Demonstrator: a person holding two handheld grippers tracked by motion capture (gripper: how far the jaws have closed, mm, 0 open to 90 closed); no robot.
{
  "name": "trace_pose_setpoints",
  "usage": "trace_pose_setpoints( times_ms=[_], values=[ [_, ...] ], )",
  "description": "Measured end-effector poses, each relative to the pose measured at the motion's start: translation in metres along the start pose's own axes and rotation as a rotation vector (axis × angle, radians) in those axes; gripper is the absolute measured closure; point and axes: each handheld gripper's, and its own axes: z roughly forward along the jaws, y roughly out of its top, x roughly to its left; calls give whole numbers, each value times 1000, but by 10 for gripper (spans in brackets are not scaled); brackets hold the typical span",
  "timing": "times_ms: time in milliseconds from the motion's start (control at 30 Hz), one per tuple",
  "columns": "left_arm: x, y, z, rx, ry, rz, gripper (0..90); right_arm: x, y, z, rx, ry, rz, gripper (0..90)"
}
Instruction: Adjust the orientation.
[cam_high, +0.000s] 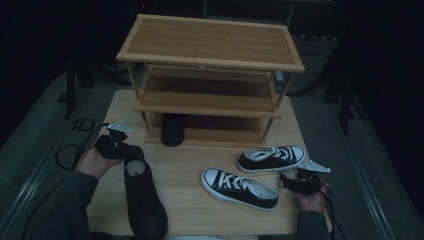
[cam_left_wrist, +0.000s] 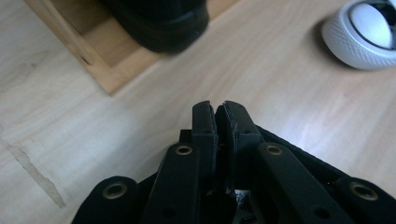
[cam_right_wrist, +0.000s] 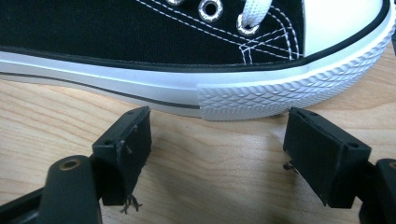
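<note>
The tall black leather boot (cam_high: 142, 195) is sitting nearest, by the front edge of the pale wooden table (cam_high: 185, 165), just beside the left claw (cam_high: 131, 151), which is pinching almost shut on nothing. The big three-shelf bamboo rack (cam_high: 210, 42) is waiting behind. The black canvas sneaker with white laces (cam_right_wrist: 140, 28) is lying before the right claw (cam_right_wrist: 217, 121), whose jaws are gaping wide, not touching it. I think the shut claw is risking a bump that topples the boot, and a pinch on the sneaker's round rubber toe alone may be sending it sliding away.
</note>
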Motion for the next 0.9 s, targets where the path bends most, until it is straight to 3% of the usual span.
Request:
trace_pose_setpoints(
  times_ms=[133,233,467,667,900],
  values=[
    [15,6,0,-12,42,-48,844,0,0,0,1,0,0,230],
    [29,4,-2,-27,77,-108,844,0,0,0,0,1,-1,230],
    [54,-21,-18,-53,127,-239,843,0,0,0,1,1,0,230],
    [57,-51,-37,-74,137,-291,841,0,0,0,1,0,-1,229],
    [46,-81,-57,-74,169,-311,836,0,0,0,1,0,-1,230]
  ],
)
